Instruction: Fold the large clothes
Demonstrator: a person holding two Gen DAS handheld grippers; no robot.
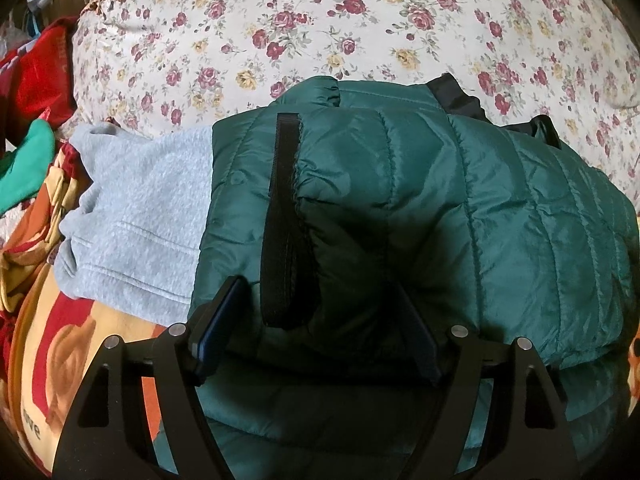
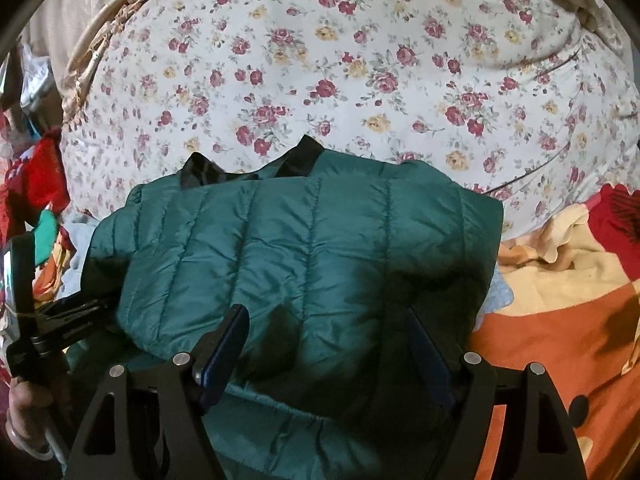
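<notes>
Green quilted puffer jacket [image 1: 460,208] folded on floral bedsheet [image 1: 320,20], overlapping grey fleece garment [image 1: 140,216], left tool [image 1: 320,320] fingers apart, right tool [image 2: 326,344] fingers apart, both over jacket

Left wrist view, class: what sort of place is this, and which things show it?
Probably a bedroom: a green puffer jacket lies on a bed with a floral sheet, beside a grey fleece garment and a patterned blanket.

bed under cream rose-print cotton sheet [image 1: 360,32], orange-yellow patterned blanket [image 2: 560,312] at near edge, folded green quilted puffer jacket [image 1: 460,208] and grey fleece garment [image 1: 136,216] lying on it
</notes>
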